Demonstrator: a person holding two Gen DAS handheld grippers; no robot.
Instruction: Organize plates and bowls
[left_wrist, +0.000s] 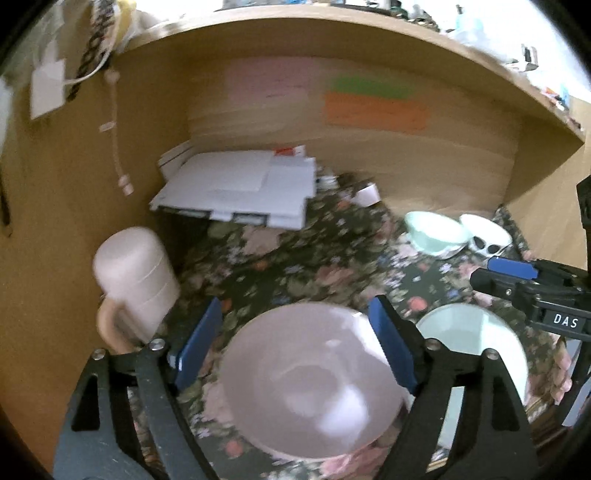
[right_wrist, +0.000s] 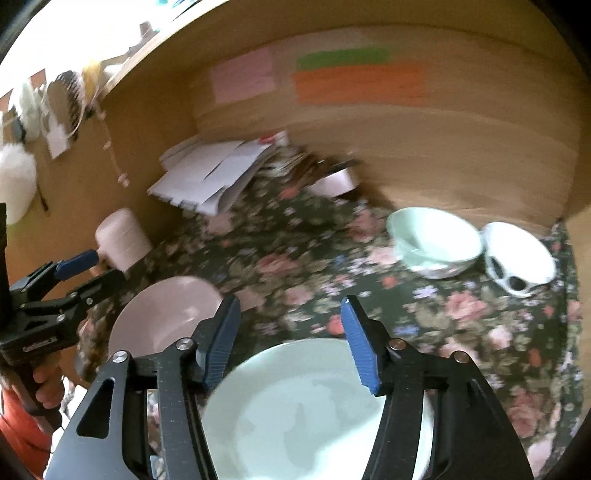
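Observation:
A pink bowl (left_wrist: 314, 384) sits on the floral cloth right below my left gripper (left_wrist: 295, 314). That gripper is open, its blue pads wide apart over the bowl's far rim and pressing on nothing. To the right lies a mint plate (left_wrist: 476, 343). In the right wrist view my right gripper (right_wrist: 288, 310) hangs open above the mint plate (right_wrist: 314, 406), and nothing is held. The pink bowl (right_wrist: 166, 314) and the left gripper (right_wrist: 96, 269) show at the left there. A mint bowl (right_wrist: 436, 240) and a white bowl with black spots (right_wrist: 517, 258) stand at the back right.
A pink mug (left_wrist: 136, 280) stands at the left by the wooden side wall. A stack of white papers (left_wrist: 240, 188) lies at the back, with a small pink round thing (right_wrist: 336, 181) beside it. Wooden walls and a shelf enclose the space. A hand (right_wrist: 48, 384) holds the left gripper.

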